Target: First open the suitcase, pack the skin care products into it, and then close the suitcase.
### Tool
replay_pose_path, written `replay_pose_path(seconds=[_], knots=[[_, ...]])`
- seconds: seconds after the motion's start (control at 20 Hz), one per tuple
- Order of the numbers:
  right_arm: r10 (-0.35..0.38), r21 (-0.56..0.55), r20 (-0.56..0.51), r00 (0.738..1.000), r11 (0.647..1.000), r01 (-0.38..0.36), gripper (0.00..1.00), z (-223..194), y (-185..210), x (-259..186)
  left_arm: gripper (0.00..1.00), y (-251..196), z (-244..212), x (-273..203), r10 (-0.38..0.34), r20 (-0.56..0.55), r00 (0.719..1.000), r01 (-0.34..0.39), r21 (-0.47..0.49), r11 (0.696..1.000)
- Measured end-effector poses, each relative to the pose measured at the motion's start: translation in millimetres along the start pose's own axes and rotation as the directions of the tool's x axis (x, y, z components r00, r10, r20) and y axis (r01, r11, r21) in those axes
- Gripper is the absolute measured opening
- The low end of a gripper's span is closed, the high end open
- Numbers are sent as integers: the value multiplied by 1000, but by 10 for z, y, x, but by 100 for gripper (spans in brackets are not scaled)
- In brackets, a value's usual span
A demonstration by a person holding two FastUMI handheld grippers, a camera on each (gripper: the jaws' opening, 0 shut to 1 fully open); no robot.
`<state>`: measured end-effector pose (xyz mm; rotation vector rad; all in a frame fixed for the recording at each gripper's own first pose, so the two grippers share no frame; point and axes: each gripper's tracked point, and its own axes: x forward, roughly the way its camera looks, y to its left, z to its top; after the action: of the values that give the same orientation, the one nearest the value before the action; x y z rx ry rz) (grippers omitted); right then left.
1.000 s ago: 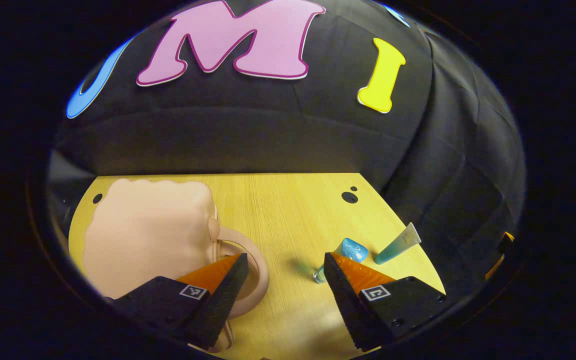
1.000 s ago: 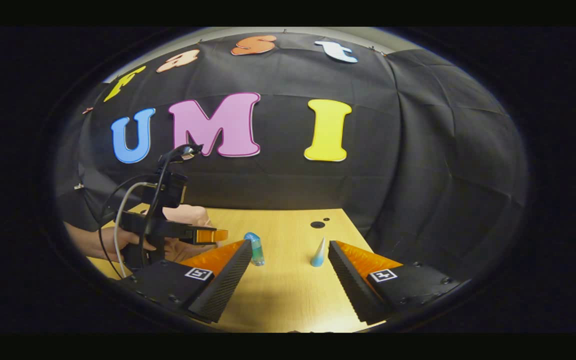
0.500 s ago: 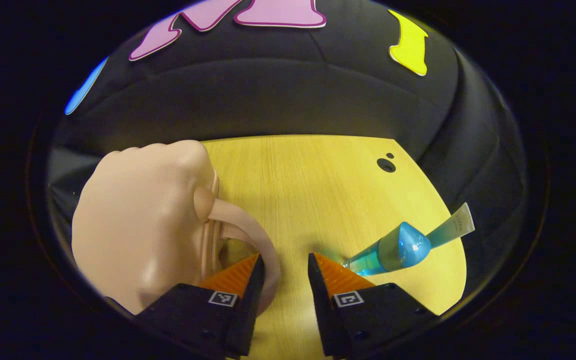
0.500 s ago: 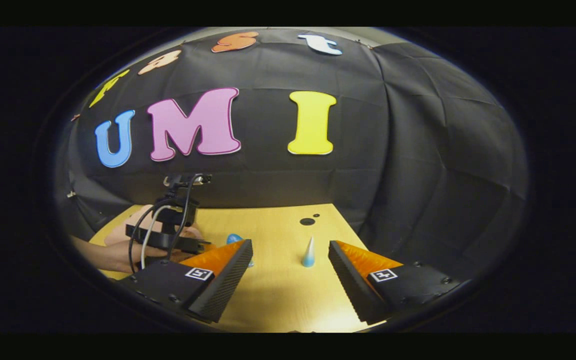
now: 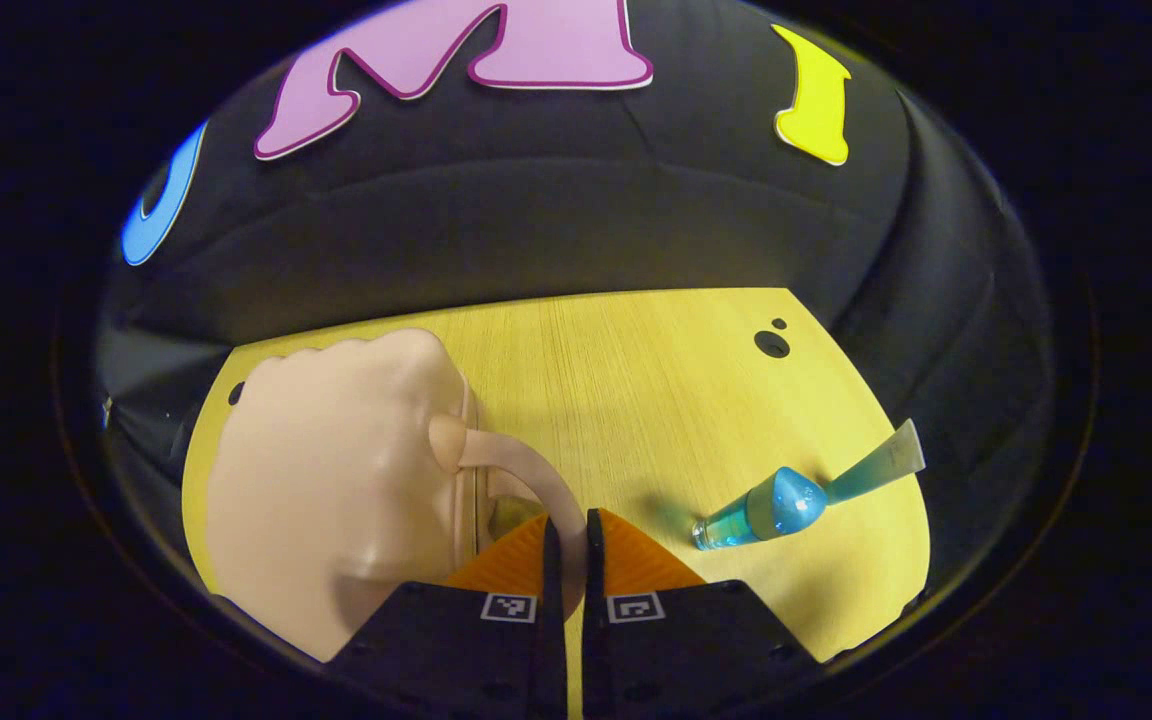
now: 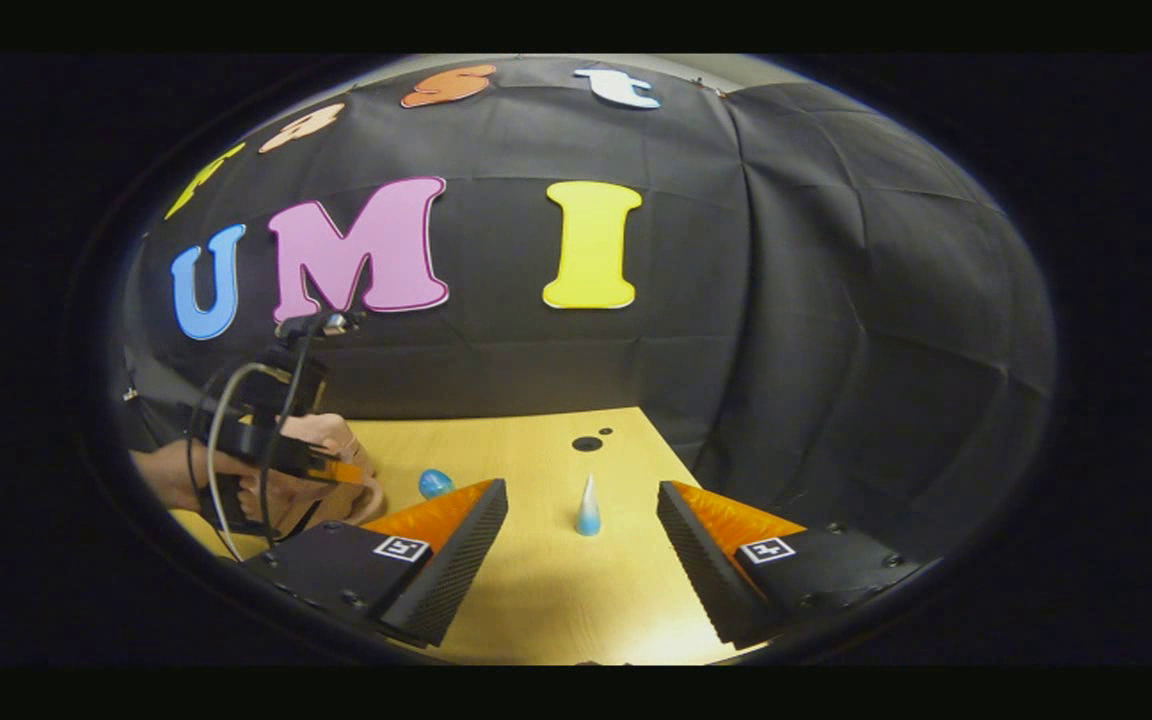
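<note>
On the table (image 5: 636,380), my left gripper (image 5: 566,530) has just gone from spread to pinching the handle (image 5: 536,480) of the still-closed pink suitcase (image 5: 336,500), so opening comes next, I reckon. Blue bottle (image 5: 751,510) and tube (image 5: 876,470) wait to its right. Right gripper (image 6: 581,545) hangs spread, empty.

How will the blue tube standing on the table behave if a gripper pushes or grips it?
The tube stands upright on its narrow cap end, so a sideways push would probably tip it. It looks like soft plastic tapering to a flat seam, so it may flex under grip. It seems light. The right gripper is open toward it.
</note>
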<state>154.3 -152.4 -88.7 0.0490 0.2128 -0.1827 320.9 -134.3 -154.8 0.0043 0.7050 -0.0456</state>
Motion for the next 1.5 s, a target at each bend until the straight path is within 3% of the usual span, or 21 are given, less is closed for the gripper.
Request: replay_pose_path(seconds=[0.15,0.45,0.8,0.95,1.05,1.25,1.5], knots=[[68,12,-3,998,998,-68,96,1,252,41,11,314,368,-478,26,53,998,-28,38,999],[183,-46,25,983,982,-182,96,61,613,99,11,1255,823,-1251,66,93,993,-67,5,998],[131,-51,32,991,990,-129,96,121,719,86,11,2830,833,-1682,141,153,978,-140,-19,990],[95,-34,35,995,995,-94,96,176,741,122,11,3806,708,-1670,284,171,943,-290,11,957],[67,-51,32,997,997,-66,96,170,747,136,11,4326,533,-1573,342,145,929,-346,6,938],[15,13,5,1000,1000,-15,96,133,802,90,9,5049,164,-1131,356,137,924,-351,-64,934],[-7,-19,-91,996,1000,5,96,-198,883,127,9,5687,-457,-464,323,66,944,-314,-118,942]])
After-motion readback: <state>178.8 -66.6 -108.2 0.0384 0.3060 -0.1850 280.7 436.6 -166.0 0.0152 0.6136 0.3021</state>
